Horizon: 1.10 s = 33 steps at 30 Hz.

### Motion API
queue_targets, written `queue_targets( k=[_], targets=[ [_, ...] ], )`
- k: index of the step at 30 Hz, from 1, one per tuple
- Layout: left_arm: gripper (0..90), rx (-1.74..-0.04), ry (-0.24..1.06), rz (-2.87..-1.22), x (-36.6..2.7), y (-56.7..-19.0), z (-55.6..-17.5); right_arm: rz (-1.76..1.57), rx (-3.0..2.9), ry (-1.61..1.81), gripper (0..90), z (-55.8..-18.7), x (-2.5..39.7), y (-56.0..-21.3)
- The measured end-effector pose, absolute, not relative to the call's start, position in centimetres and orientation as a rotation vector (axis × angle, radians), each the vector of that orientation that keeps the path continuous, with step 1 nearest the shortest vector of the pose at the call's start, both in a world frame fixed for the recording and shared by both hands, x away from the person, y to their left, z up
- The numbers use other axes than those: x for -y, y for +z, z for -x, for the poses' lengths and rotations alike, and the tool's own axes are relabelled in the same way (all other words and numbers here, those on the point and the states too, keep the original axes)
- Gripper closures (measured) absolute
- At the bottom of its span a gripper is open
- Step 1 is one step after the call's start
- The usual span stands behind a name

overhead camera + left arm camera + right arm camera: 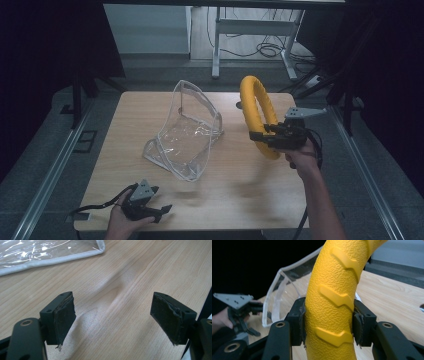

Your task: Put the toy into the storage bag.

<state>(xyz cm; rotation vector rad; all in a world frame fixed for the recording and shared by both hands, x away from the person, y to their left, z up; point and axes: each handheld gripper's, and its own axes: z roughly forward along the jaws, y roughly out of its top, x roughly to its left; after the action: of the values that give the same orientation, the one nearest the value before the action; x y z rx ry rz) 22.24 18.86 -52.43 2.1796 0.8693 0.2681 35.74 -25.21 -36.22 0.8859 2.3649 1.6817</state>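
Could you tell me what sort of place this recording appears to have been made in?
Probably a lab or workshop set up for recording: a lone wooden table stands between dark curtains, with metal floor rails alongside and loose cables under a desk frame behind it.

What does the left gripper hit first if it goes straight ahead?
Probably bare table: the open left gripper points low across the wood. The clear plastic bag lies ahead but off to one side, so likely missed; depth is unclear.
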Motion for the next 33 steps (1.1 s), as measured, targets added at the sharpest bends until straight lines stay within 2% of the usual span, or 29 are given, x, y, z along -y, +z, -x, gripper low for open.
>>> queue_targets(
  k=[33],
  targets=[
    [19.7,-0.859,0.262,-2.196,-18.7,-52.7,-22.2,-0.894,-2.183,1.95,52.2,-34.7,22.1,-36.1]
  ],
)
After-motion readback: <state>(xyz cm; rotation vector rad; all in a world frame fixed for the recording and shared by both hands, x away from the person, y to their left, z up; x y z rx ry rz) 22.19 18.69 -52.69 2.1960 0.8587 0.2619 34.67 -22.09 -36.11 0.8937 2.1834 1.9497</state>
